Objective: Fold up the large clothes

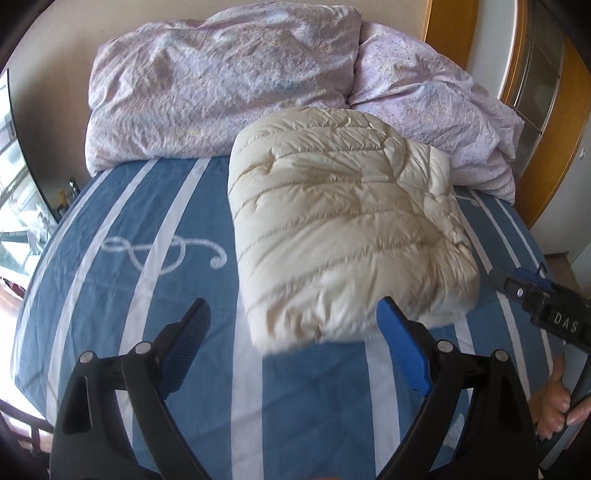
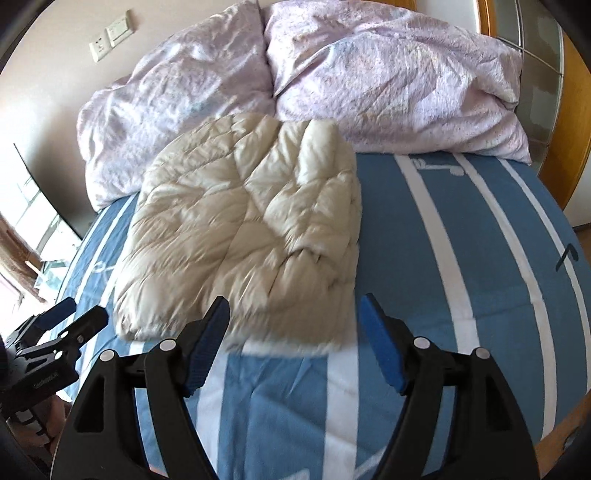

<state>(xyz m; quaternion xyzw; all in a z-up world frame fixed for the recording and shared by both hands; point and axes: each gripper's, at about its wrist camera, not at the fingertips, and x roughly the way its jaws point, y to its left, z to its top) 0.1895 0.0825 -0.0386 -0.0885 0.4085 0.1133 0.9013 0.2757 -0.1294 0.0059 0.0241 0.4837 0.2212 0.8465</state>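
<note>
We see a cream quilted puffer jacket (image 1: 343, 225) lying folded into a thick rectangular bundle on the bed with a blue sheet with white stripes (image 1: 155, 280). Its far edge touches the crumpled pale lilac duvet (image 1: 221, 85) that is heaped at the head of the bed, and its near edge lies just in front of both grippers.

In the left wrist view our left gripper (image 1: 293, 325) hangs above the sheet with its black and blue fingers (image 1: 404, 347) spread wide. Nothing is between them; the near corner of the jacket is just beyond the tips, apart from them. At the right border of this view we also see the right gripper from the side, and below it the person's hand (image 1: 557, 406) that closes around its handle.

In the right wrist view our right gripper (image 2: 293, 314) is released too: its fingers (image 2: 207, 347) stand well apart and hold nothing, and the near edge of the jacket is just ahead of them, not touching. The left gripper appears small at the left border there.

A white wall socket and switch (image 2: 110, 35) are on the wall behind the duvet, and a wooden wardrobe frame (image 1: 450, 40) stands at the right.
</note>
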